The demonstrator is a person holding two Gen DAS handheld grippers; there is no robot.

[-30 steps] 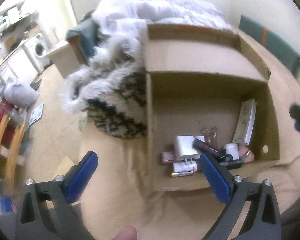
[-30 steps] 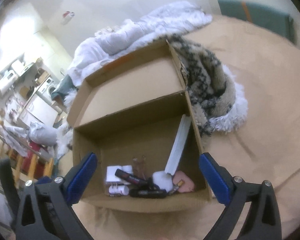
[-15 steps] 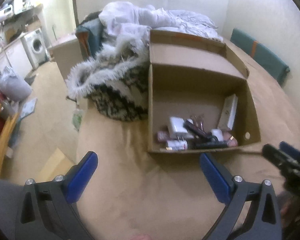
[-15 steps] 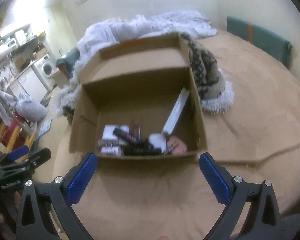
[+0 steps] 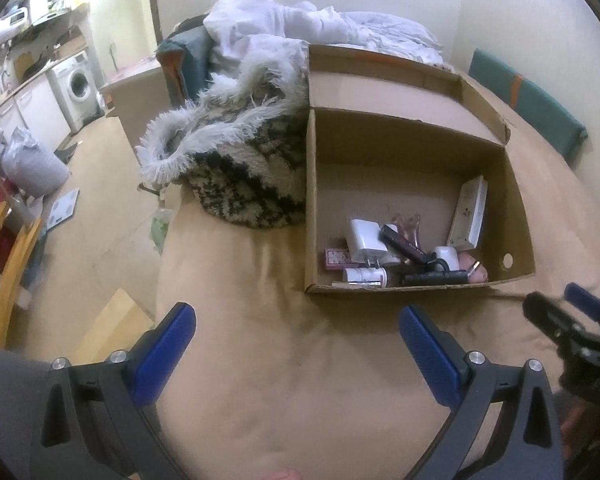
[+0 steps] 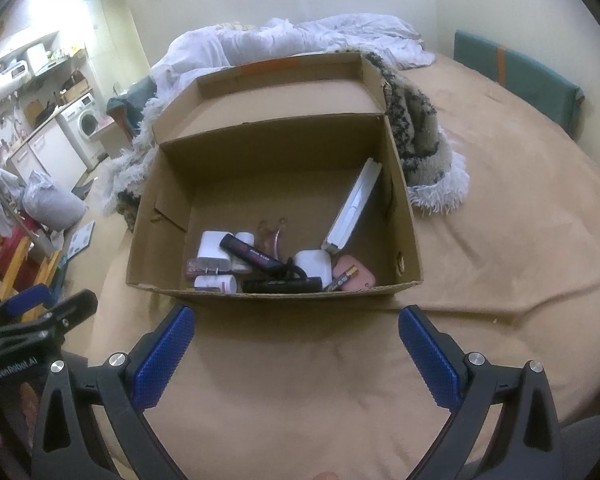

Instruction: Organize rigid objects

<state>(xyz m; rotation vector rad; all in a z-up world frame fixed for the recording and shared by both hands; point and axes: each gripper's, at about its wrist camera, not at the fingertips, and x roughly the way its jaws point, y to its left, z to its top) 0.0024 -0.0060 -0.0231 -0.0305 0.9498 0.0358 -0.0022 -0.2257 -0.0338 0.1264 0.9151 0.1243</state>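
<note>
An open cardboard box (image 6: 408, 216) (image 5: 520, 216) sits on a tan-covered bed. Inside lie several small items: a white charger plug (image 6: 213, 251) (image 5: 363, 240), a black tube with red print (image 6: 249, 255) (image 5: 404, 243), a black torch-like cylinder (image 6: 284, 285), a white case (image 6: 314, 262), a pink case (image 6: 358, 276) and a flat white box (image 6: 354, 206) (image 5: 469, 212) leaning on the right wall. My left gripper (image 5: 296, 354) hovers open and empty in front of the box's left corner. My right gripper (image 6: 296, 354) hovers open and empty before the box's front wall.
A shaggy black-and-white rug (image 5: 240, 160) (image 6: 420, 132) is bunched behind and beside the box, with white bedding (image 6: 292, 40) beyond. A green pillow (image 6: 516, 76) lies at the far right. The bed edge drops to the floor (image 5: 100, 220) on the left.
Both grippers have drawn back from the box toward the near edge of the bed. The box looks smaller and farther in both views. Both stay open.
</note>
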